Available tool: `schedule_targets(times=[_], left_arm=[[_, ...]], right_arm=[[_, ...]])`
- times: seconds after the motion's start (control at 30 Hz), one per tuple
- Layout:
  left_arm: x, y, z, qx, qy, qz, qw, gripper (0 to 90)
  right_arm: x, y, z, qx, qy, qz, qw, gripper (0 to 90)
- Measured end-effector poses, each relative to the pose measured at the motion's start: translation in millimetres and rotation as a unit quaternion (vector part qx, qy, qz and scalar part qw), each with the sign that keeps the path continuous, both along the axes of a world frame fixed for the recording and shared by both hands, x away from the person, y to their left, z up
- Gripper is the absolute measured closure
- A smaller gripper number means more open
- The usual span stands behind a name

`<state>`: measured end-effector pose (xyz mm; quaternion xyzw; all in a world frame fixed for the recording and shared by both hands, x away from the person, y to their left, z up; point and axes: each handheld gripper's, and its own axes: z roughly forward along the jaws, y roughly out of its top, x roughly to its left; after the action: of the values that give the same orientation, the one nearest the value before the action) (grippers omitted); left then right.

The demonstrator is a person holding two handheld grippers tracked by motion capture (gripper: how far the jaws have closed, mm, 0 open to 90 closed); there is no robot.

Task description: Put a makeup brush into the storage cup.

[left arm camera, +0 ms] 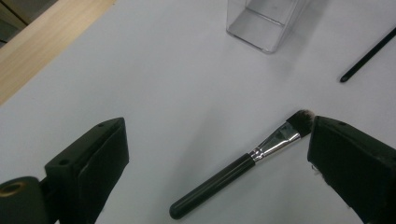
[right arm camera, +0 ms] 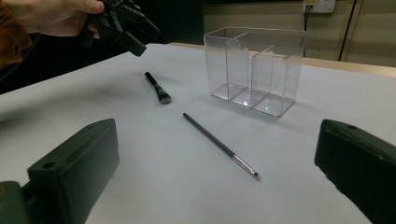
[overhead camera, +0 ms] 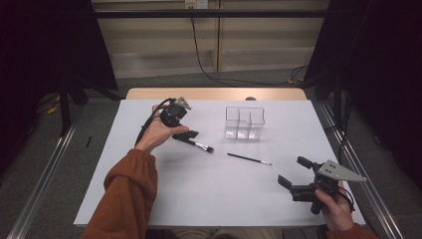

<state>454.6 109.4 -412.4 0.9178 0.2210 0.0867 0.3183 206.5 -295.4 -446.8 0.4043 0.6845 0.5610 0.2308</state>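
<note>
Left gripper view: brush [left arm camera: 243,164] lies diagonally, bristles upper-right, between spread jaws.

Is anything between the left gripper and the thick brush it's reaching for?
Nothing visible. The left gripper hangs open right above the thick brush, which lies flat on the bare table between the jaws. The clear organizer and the thin brush lie off to the side.

Between the black left gripper's [left arm camera: 217,161] jaws lies a makeup brush [left arm camera: 238,166] with a glossy black handle, silver ferrule and dark, pale-tipped bristles. Beyond it are a clear organizer [overhead camera: 244,122] and a thin black brush [overhead camera: 249,159], silver-tipped, on the white table [overhead camera: 209,194].
</note>
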Motion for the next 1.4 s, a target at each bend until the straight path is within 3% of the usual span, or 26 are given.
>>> schedule_targets(times=[0.07, 0.17, 0.2, 0.4, 0.43, 0.53, 0.67, 0.73, 0.77, 0.87, 1.1, 1.17, 1.2, 1.27, 1.4], left_arm=[[2.4, 0.5, -3.0, 0.021, 0.004, -0.005, 0.9998, 5.3], [3.0, 0.3, -8.0, 0.028, 0.013, -0.003, 0.9995, 5.3], [4.2, 0.7, -11.5, 0.041, 0.018, -0.011, 0.9989, 4.8], [4.8, -0.9, -16.7, 0.059, 0.03, -0.021, 0.9976, 4.2], [5.4, -1.5, -19.0, 0.067, 0.04, -0.029, 0.9965, 3.9], [4.7, -2.6, -22.8, 0.073, 0.041, -0.025, 0.9962, 4.1], [5.4, -4.0, -28.7, 0.099, 0.053, -0.032, 0.9931, 6.5], [5.5, -4.4, -29.0, 0.102, 0.051, -0.034, 0.9929, 8.9], [6.4, -5.1, -30.9, 0.107, 0.06, -0.035, 0.9919, 11.0], [7.3, -5.8, -33.0, 0.123, 0.061, -0.042, 0.9896, 16.8], [10.2, -10.8, -34.7, 0.131, 0.059, -0.053, 0.9882, 18.1], [10.6, -14.7, -36.2, 0.145, 0.063, -0.061, 0.9856, 19.9], [10.6, -14.7, -36.2, 0.145, 0.063, -0.061, 0.9856, 21.0], [11.1, -16.5, -38.8, 0.159, 0.071, -0.072, 0.9821, 22.7], [12.0, -16.4, -41.2, 0.162, 0.079, -0.08, 0.9803, 28.9]], right_arm=[[-0.2, 0.1, 0.2, 0.001, 0.0, 0.0, 1.0, 0.0], [-0.5, -0.1, 0.3, 0.001, 0.0, 0.0, 1.0, 0.0], [-0.4, -0.1, 0.3, 0.001, 0.0, 0.0, 1.0, 0.0], [-0.2, -0.1, 0.1, -0.001, 0.0, 0.001, 1.0, 0.0], [-0.3, -0.1, 0.1, 0.0, 0.001, 0.0, 1.0, 0.0], [-0.3, -0.2, 0.2, 0.0, 0.0, -0.001, 1.0, 0.0], [-0.2, -0.1, 0.0, -0.001, 0.001, 0.001, 1.0, 0.0], [-0.2, -0.1, 0.0, -0.001, 0.001, 0.001, 1.0, 0.0], [-0.1, -0.2, -0.1, -0.002, 0.001, 0.001, 1.0, 0.0], [-0.2, -0.1, 0.0, -0.001, 0.0, 0.002, 1.0, 0.0], [-0.2, -0.1, -0.1, -0.001, 0.0, 0.003, 1.0, 0.0], [-0.3, -0.2, 0.0, -0.001, 0.0, 0.002, 1.0, 0.0], [-0.4, -0.3, 0.0, -0.001, 0.0, 0.002, 1.0, 0.0], [-0.4, -0.3, 0.1, 0.001, 0.001, 0.003, 1.0, 0.0], [-0.2, -0.5, -0.1, 0.001, 0.002, 0.002, 1.0, 0.0]])
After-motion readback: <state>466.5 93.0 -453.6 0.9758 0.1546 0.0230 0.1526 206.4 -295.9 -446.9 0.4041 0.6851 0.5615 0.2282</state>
